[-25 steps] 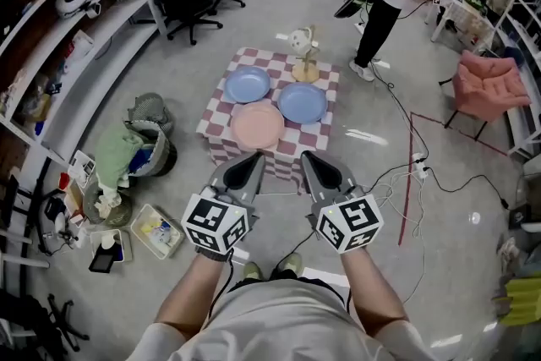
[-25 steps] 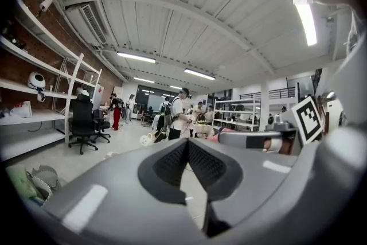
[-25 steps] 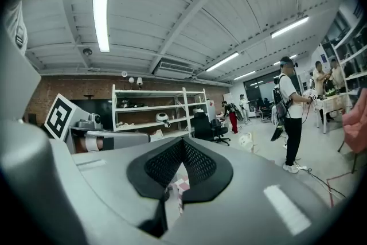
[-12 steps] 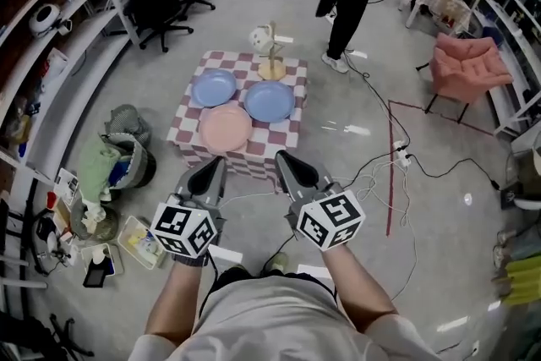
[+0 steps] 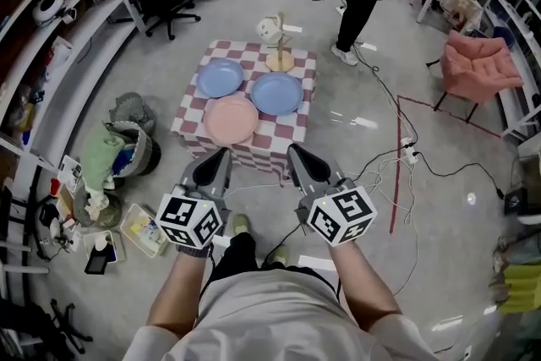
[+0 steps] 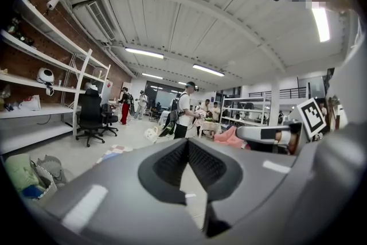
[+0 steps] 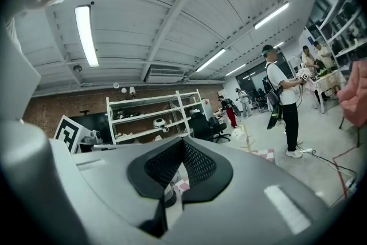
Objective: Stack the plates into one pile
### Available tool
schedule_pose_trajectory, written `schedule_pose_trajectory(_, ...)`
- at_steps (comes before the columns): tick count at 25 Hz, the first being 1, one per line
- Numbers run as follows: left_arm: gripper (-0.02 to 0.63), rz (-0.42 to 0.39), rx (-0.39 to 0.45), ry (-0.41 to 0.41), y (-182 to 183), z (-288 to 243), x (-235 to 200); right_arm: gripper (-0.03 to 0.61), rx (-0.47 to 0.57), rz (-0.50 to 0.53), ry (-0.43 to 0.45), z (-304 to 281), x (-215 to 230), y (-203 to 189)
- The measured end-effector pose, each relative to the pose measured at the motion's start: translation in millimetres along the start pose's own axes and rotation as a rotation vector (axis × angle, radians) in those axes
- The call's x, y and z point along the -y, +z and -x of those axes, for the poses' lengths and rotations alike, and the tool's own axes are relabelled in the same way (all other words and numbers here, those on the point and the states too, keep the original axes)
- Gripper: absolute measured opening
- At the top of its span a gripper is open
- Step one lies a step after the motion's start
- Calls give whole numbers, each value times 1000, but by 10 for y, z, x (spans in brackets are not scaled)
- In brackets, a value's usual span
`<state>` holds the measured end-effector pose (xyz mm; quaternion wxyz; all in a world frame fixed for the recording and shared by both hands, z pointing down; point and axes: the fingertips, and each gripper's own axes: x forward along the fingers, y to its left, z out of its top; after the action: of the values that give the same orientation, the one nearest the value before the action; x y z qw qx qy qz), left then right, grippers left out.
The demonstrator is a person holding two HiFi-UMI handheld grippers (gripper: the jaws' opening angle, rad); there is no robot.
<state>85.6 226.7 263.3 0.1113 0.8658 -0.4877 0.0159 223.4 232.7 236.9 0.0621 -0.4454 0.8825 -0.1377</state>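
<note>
Stepping toward the checkered table (image 5: 292, 129), with one leg (image 5: 232, 254) now swinging forward under the body, unlike half a second ago. Keeping both grippers raised short of the table's near edge, much as before. Leaving the plates untouched. Seeing the left blue plate (image 5: 221, 77), the pink plate (image 5: 232, 119) nearest, and the right blue plate (image 5: 276, 93) lying close together on the table exactly as a second ago. Finding none resting on another, with the mug stand (image 5: 280, 55) behind them. Judging from that, still approaching: not yet starting the stacking, with the whole pile left to build.

Holding the left gripper (image 5: 222, 153) with its jaws pressed together at the tips, gripping nothing. Holding the right gripper (image 5: 294, 149) likewise clenched and empty, pointing toward the table and well apart from every plate.
</note>
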Motion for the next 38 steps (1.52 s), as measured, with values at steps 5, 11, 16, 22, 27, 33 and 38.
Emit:
schedule_pose_trajectory(5, 6, 14, -2, 3, -16, -151, -269, 9, -14, 8, -16, -251, 73, -36)
schedule_pose_trajectory(11, 6, 22, -20, 9, -49, -406, -780, 9, -50, 8, -38, -769, 171, -147)
schedule_pose_trajectory(16, 6, 29, -48, 11, -94, -681, -1329, 9, -85, 0, -57, -1319, 244, -303)
schedule_pose_trajectory(22, 6, 34, -89, -5, -195, -1051, -1929, 9, -123, -2, -92, -1938, 373, -456)
schedule_pose_trajectory(27, 6, 42, -117, -29, -273, -1278, -2324, 9, -150, -4, -131, -2319, 439, -579)
schedule_pose_trajectory(33, 6, 62, -171, -39, -498, -1462, -2722, 9, -179, -17, -187, -2543, 502, -759)
schedule_pose_trajectory(38, 6, 75, -196, -10, -663, -1577, -2963, 9, -187, 3, -181, -2722, 508, -831)
